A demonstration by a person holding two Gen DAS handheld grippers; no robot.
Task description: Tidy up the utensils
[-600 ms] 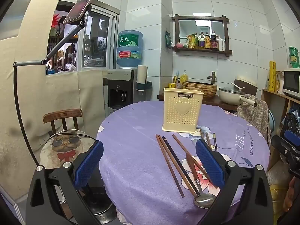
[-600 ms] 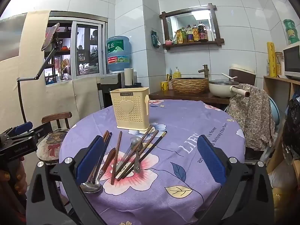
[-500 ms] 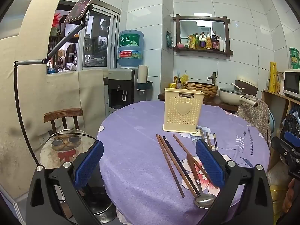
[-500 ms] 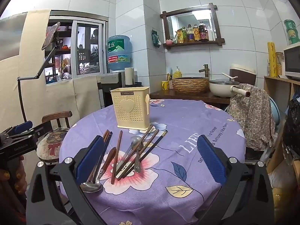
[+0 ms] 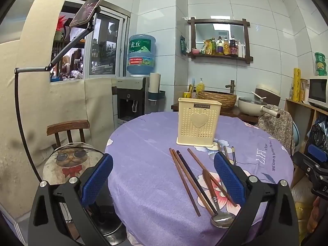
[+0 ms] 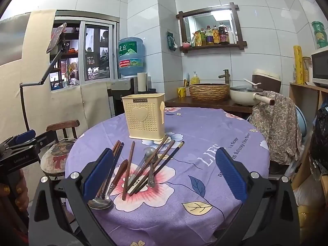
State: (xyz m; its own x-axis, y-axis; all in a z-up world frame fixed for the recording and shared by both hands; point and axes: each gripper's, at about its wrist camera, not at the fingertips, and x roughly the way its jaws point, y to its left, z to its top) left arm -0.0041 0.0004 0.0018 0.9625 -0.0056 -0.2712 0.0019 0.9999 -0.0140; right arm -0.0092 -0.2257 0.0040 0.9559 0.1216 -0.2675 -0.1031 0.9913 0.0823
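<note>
Lying loose, slim wooden chopsticks [image 6: 128, 170], perforated cream plastic holder [image 6: 144, 116]

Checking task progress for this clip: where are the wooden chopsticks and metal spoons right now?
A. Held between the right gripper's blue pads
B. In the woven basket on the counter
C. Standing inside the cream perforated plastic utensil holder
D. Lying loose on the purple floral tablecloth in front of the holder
D: the wooden chopsticks and metal spoons lie scattered on the purple floral tablecloth, in front of the cream perforated plastic utensil holder; both grippers are open and hold nothing.
</note>
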